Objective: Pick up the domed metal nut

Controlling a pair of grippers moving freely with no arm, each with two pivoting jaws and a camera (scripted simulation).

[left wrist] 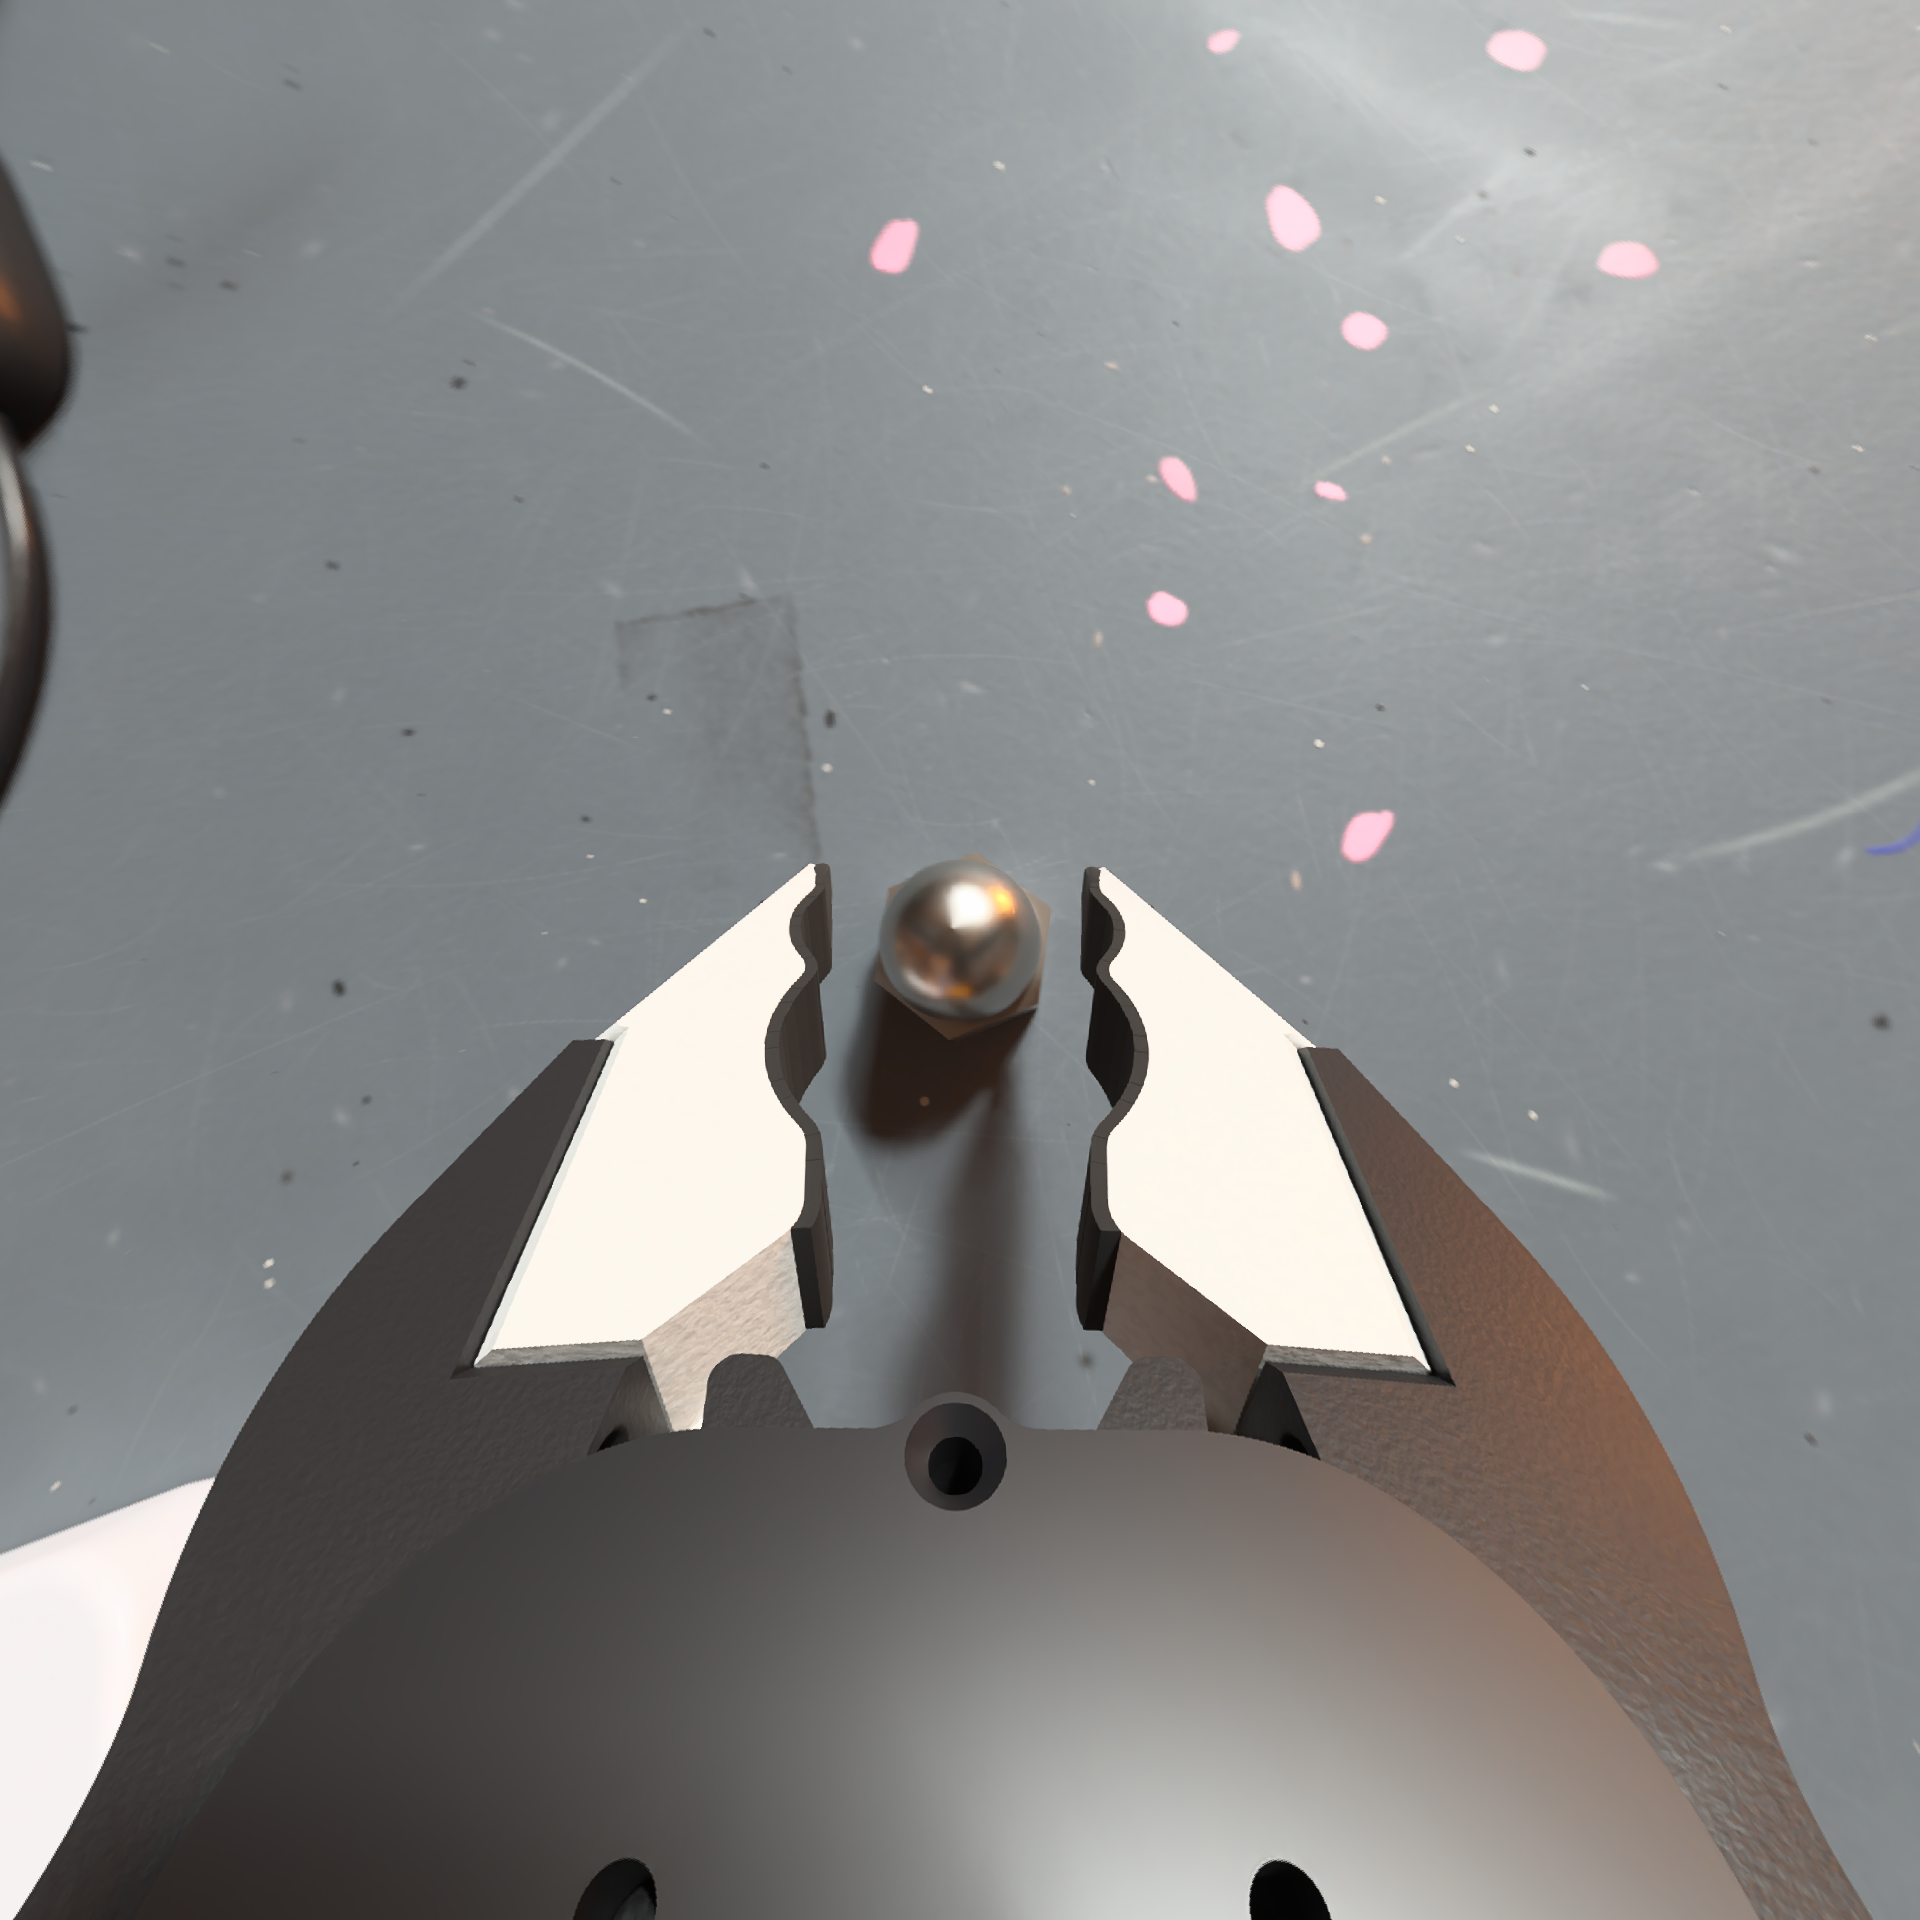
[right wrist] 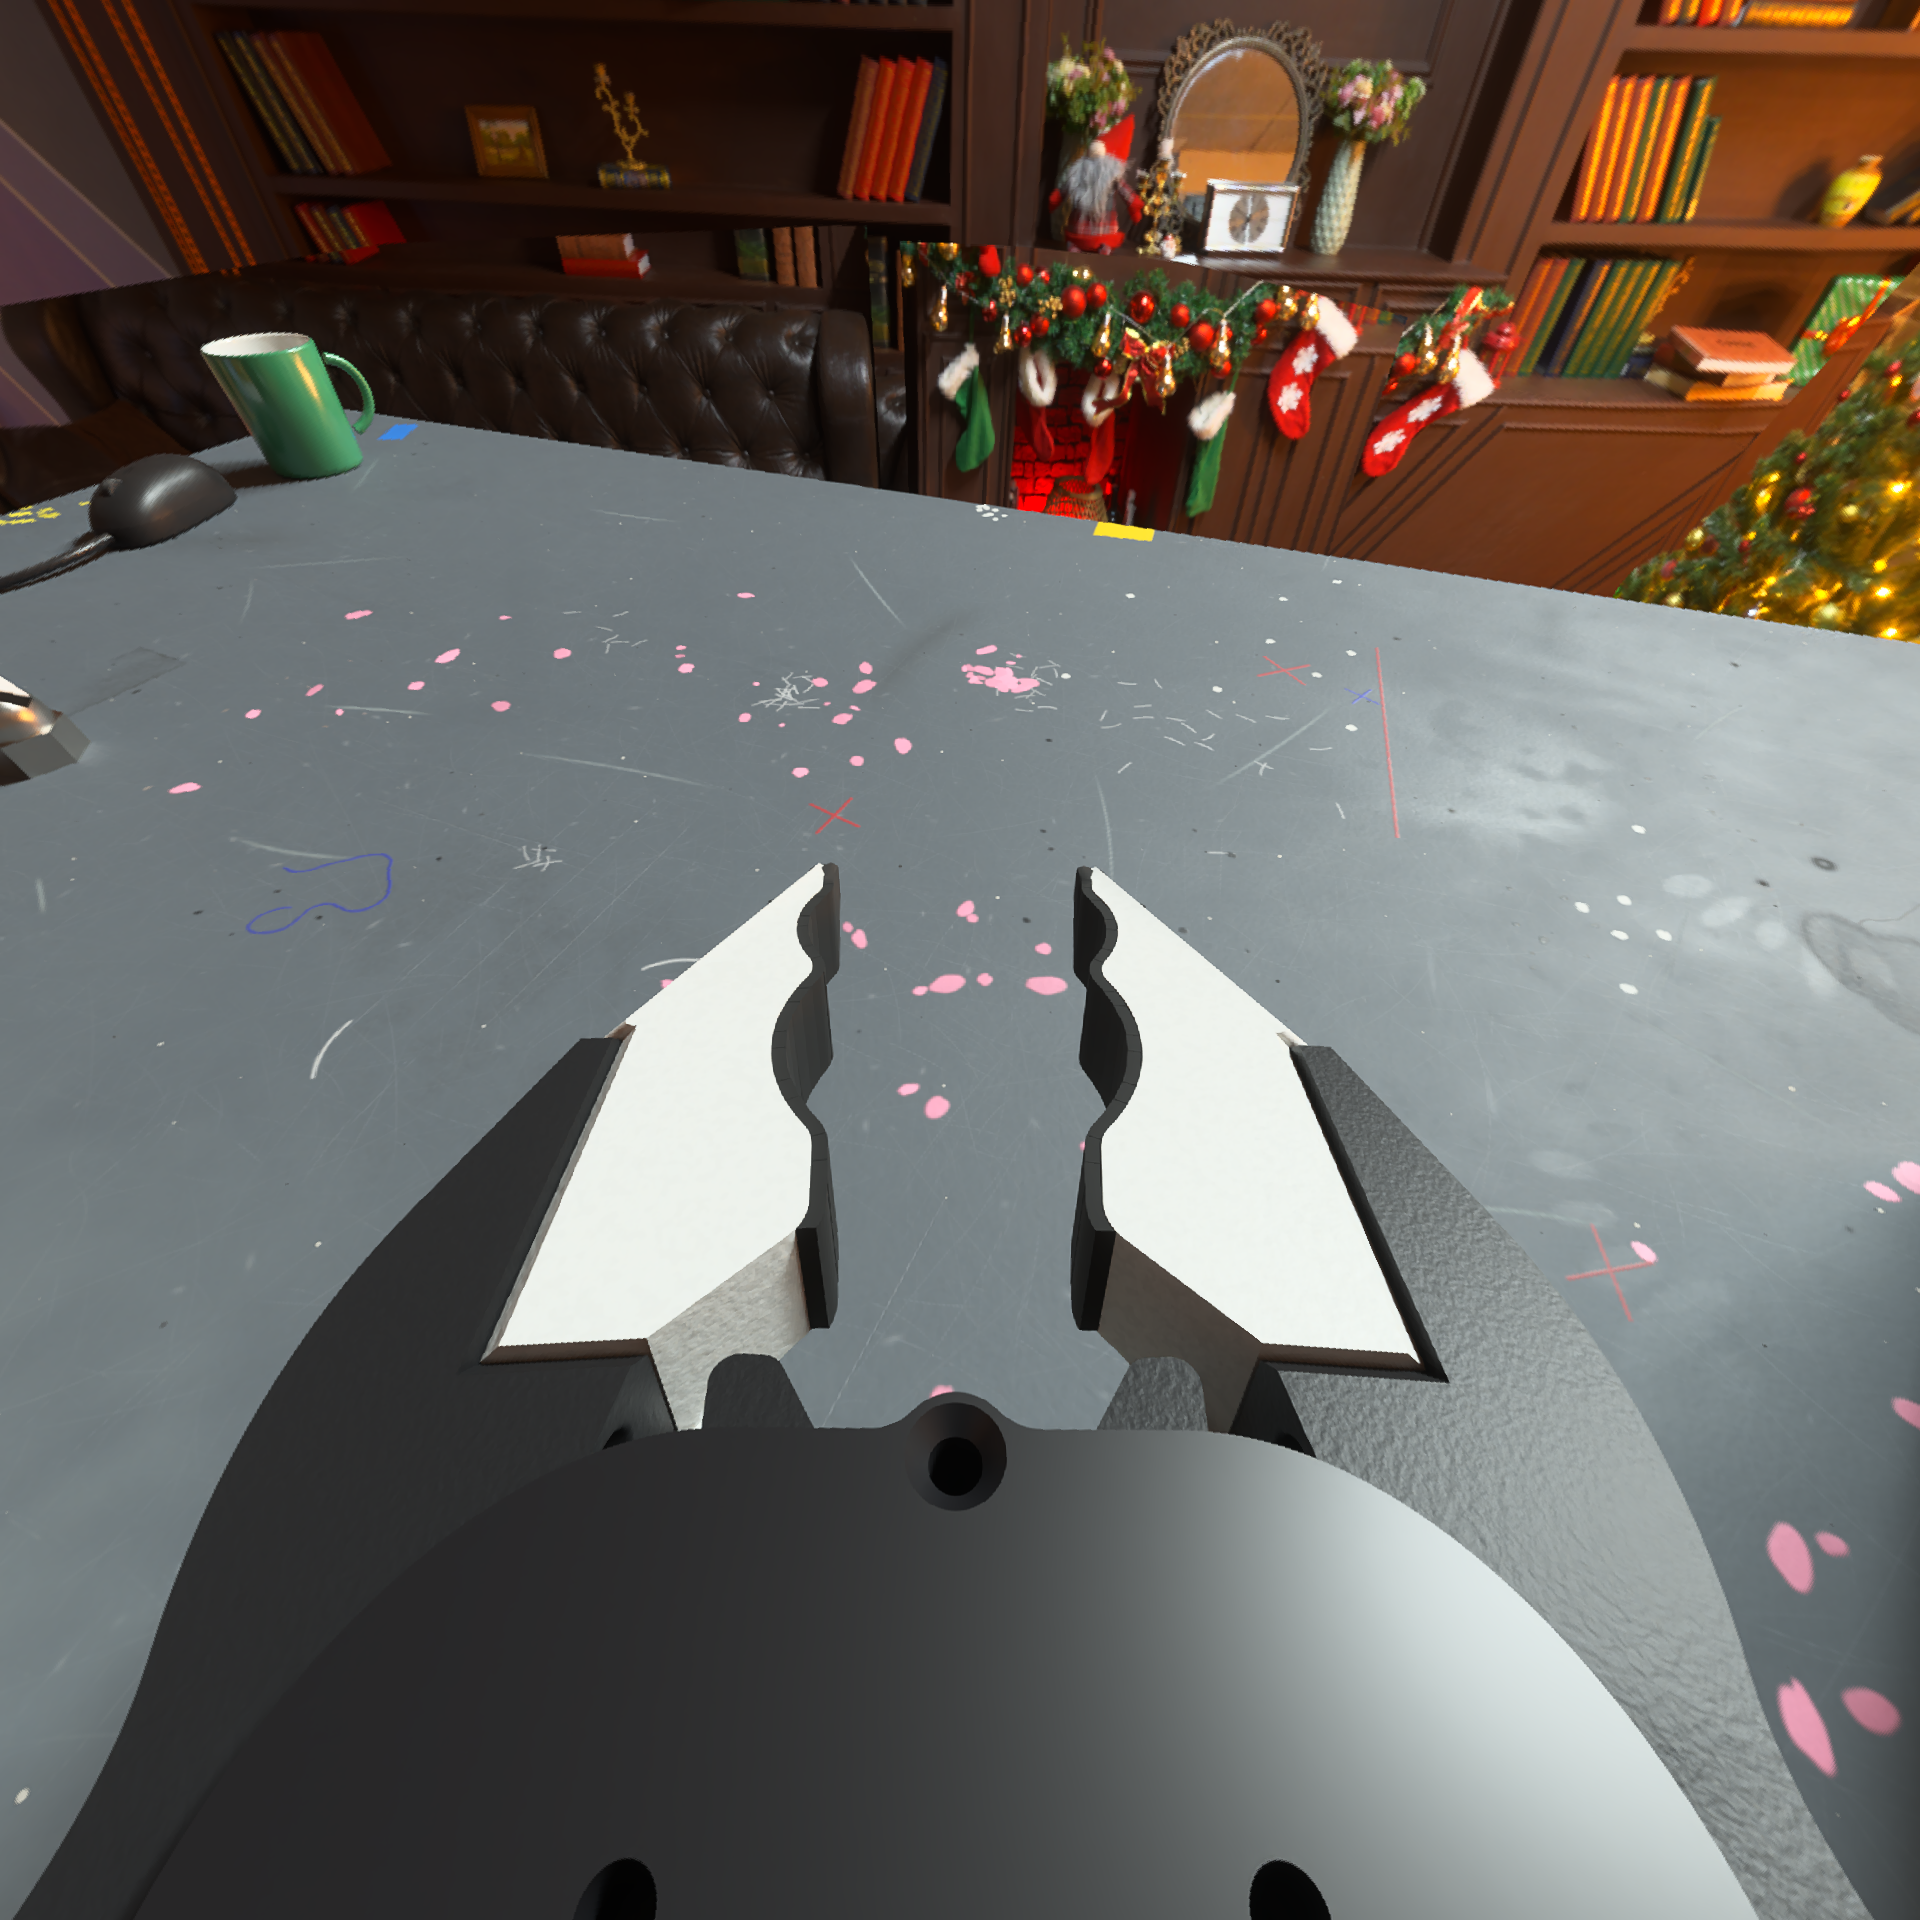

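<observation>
The domed metal nut (left wrist: pixel 958 948) stands on the grey table (left wrist: pixel 416 520), dome up, on its hex base. In the left wrist view my left gripper (left wrist: pixel 956 894) is open and points down at the table. The nut sits between its two fingertips, with a small gap on each side, so the pads do not touch it. In the right wrist view my right gripper (right wrist: pixel 956 883) is open and empty above the table (right wrist: pixel 1455 1039). The nut does not show in that view.
A green mug (right wrist: pixel 291 405) and a black mouse (right wrist: pixel 156 499) with its cable stand at the table's far left corner. A dark rounded object (left wrist: pixel 26 312) shows at the left edge of the left wrist view. A white shape (left wrist: pixel 62 1610) lies at its lower left.
</observation>
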